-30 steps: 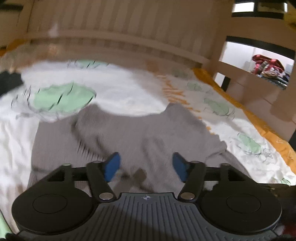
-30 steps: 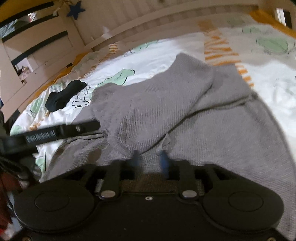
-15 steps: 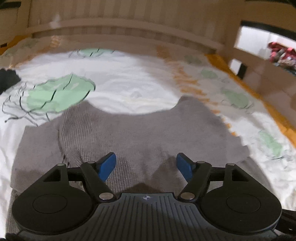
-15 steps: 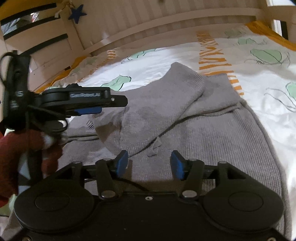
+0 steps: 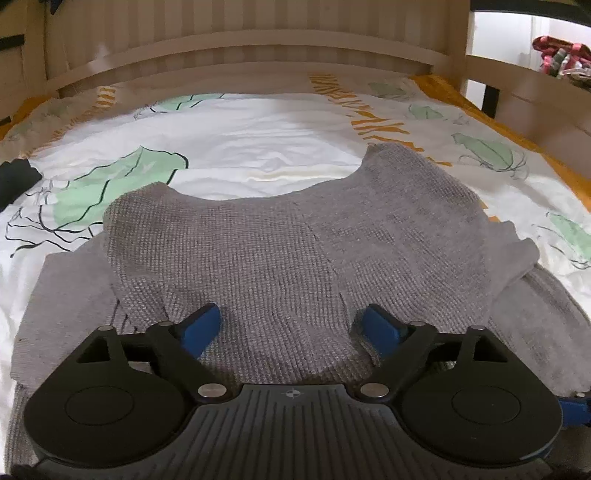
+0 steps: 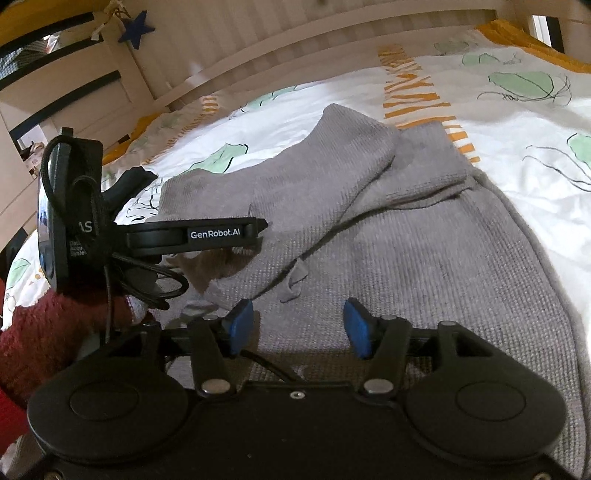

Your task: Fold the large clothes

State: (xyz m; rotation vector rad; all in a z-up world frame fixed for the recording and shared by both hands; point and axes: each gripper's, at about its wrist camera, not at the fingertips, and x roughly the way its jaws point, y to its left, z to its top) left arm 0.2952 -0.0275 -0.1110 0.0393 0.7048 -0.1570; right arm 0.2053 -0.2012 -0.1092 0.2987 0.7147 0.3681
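A grey knit sweater (image 5: 280, 251) lies on the bed, its upper part folded back over the lower body. My left gripper (image 5: 291, 326) hovers low over the folded layer, jaws opening, wide apart; knit fabric lies between the blue pads but they do not press it. In the right wrist view the same sweater (image 6: 424, 236) spreads ahead. My right gripper (image 6: 297, 325) is just above it, jaws opening, nothing clamped. The left gripper's body (image 6: 192, 236) shows side-on at the left of that view, held by a hand in a dark red sleeve (image 6: 48, 332).
A white duvet (image 5: 258, 147) with green leaf and orange prints covers the bed. A wooden slatted headboard (image 5: 240, 44) runs along the far side, a rail (image 5: 517, 96) at the right. A black garment (image 5: 16, 177) lies far left. A blue star (image 6: 136, 27) hangs above.
Both grippers' jaws have spread wider. The left gripper swung across and sank lower over the sweater and has come into the right wrist view. The right gripper stayed put.
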